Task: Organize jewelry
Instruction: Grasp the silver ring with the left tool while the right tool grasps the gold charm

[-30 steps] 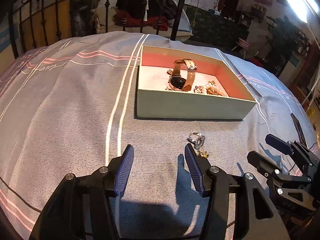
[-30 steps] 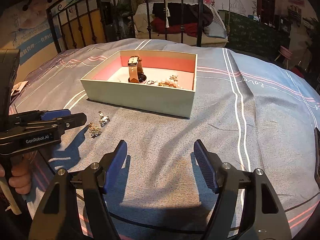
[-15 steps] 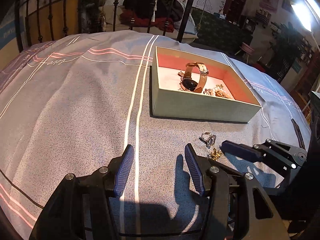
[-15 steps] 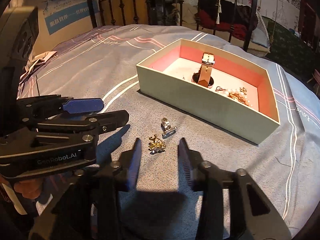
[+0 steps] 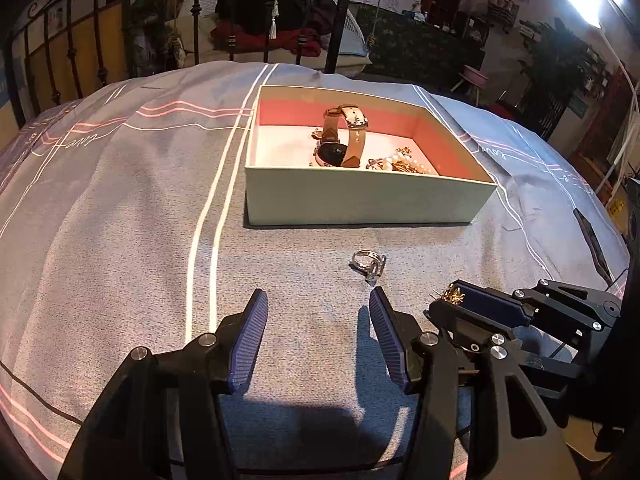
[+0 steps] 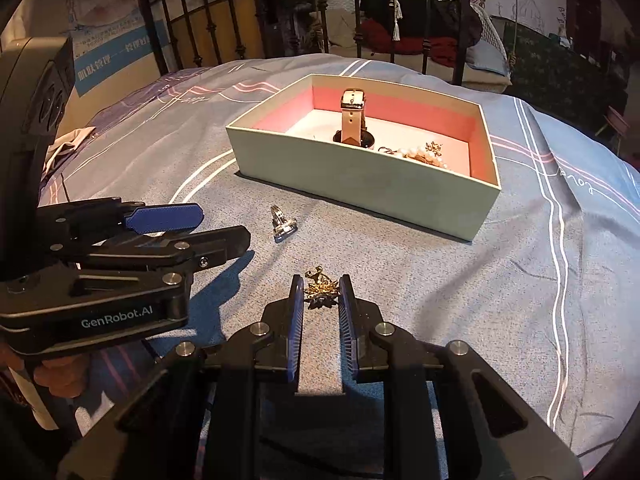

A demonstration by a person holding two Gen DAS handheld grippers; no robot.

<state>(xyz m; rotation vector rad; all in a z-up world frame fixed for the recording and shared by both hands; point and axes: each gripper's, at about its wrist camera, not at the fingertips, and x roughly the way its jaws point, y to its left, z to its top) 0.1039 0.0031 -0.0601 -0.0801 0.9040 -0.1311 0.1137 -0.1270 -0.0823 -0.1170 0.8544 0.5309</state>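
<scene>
**Two pieces left on the bed, one now caught between the fingers**

Two pieces of jewelry are seen outside the box. The gold brooch (image 6: 320, 290) is found on the grey bedspread (image 6: 440, 300), right between the tips of the right gripper (image 6: 320, 294); its jaws have just been closing, and the blue fingers (image 6: 296, 316) are now drawn in against both sides of the brooch, so a grasp on it is shown. In the left wrist view the same brooch (image 5: 452, 293) is glimpsed poking out past the right gripper's tip.

Just beyond it, nearer the box, the silver ring (image 6: 283, 222) is left lying on the bedspread, untouched, apart from both grippers.

Further back, the open box (image 6: 360, 184), pale outside and pink inside, is set on the bed. Inside it a watch (image 6: 354, 120) with a tan strap is propped upright, and a heap of pearl and gold pieces (image 6: 424, 154) is gathered beside it.

The left gripper (image 5: 318, 336) is held low over bare bedspread, short of the ring, its fingers (image 5: 248, 344) parted with nothing between them. A hand (image 6: 56, 376) is partly seen under its body at the left edge of the right wrist view.

A dark metal bed rail (image 6: 400, 12) is seen behind the bed.
</scene>
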